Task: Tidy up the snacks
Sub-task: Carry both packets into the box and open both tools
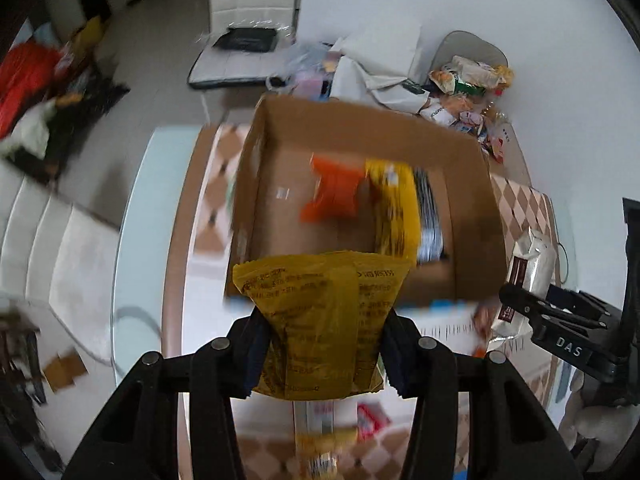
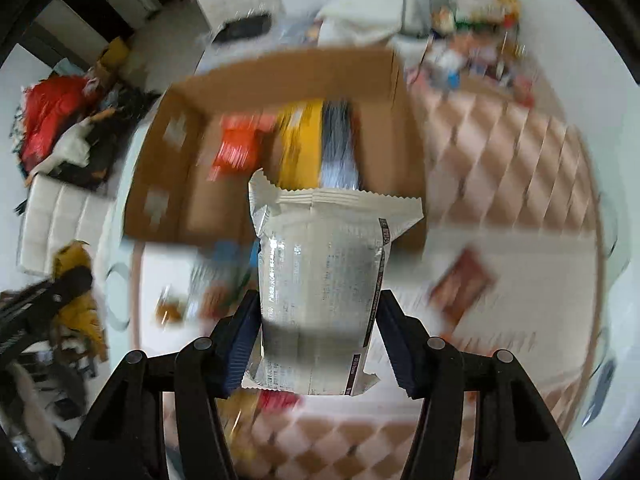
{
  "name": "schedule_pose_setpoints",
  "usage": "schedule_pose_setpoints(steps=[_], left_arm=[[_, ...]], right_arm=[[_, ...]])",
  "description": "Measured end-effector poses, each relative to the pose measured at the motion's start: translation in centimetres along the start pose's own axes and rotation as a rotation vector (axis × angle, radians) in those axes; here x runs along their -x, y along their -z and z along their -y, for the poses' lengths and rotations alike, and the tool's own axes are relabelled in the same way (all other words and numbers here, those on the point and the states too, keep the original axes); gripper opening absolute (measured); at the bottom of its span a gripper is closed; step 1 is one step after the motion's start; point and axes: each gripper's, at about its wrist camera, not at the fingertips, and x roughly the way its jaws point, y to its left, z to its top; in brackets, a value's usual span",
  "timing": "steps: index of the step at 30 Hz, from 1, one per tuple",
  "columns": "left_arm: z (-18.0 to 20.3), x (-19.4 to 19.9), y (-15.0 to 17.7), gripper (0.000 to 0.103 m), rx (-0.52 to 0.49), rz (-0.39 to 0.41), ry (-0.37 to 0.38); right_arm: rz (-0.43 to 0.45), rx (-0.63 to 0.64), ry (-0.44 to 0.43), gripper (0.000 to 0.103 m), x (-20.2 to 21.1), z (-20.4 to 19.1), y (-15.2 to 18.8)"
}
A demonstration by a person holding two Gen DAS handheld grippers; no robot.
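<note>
The crinkled yellow plastic snack packet with dark print (image 1: 320, 320) sits at lower centre of the left wrist view, clamped between the fingers (image 1: 256, 344) of the left gripper (image 1: 322, 356), which are drawn in tight against its sides so that the foil bulges above them. It hangs in front of the near wall of the open brown cardboard box (image 1: 472, 208).

In the right wrist view the silver-white foil snack packet with a serrated top edge (image 2: 320, 280) fills the centre, held upright between the fingers (image 2: 240, 340) of the right gripper (image 2: 318, 344); they stand partly closed, pressing on both sides of the packet. The same packet shows at the right edge of the left view, in the other gripper's grasp.

Inside the box lie an orange-red packet (image 1: 332, 192), a yellow packet on edge (image 1: 394, 208) and a grey-silver one beside it, toward the box's right wall. The box rests on a counter with a pink-and-white diamond-patterned cloth (image 2: 500, 148). A heap of loose mixed snack wrappers (image 1: 472, 80) lies at the upper right, beyond the box. A white padded chair (image 1: 248, 20) stands at the top of the frame, and a red garment (image 1: 24, 80) lies at the left edge.
</note>
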Motion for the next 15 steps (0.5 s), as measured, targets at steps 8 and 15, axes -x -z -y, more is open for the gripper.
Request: schedule_pose_setpoints(steps=[8, 15], left_arm=[[-0.2, -8.6, -9.2, 0.045, -0.043, -0.141, -0.089], [-0.8, -13.9, -12.5, 0.045, -0.037, -0.234, -0.122]], right_arm=[[-0.062, 0.007, 0.131, 0.061, -6.7, 1.6, -11.0], [-0.113, 0.052, 0.215, 0.061, -14.2, 2.1, -13.3]])
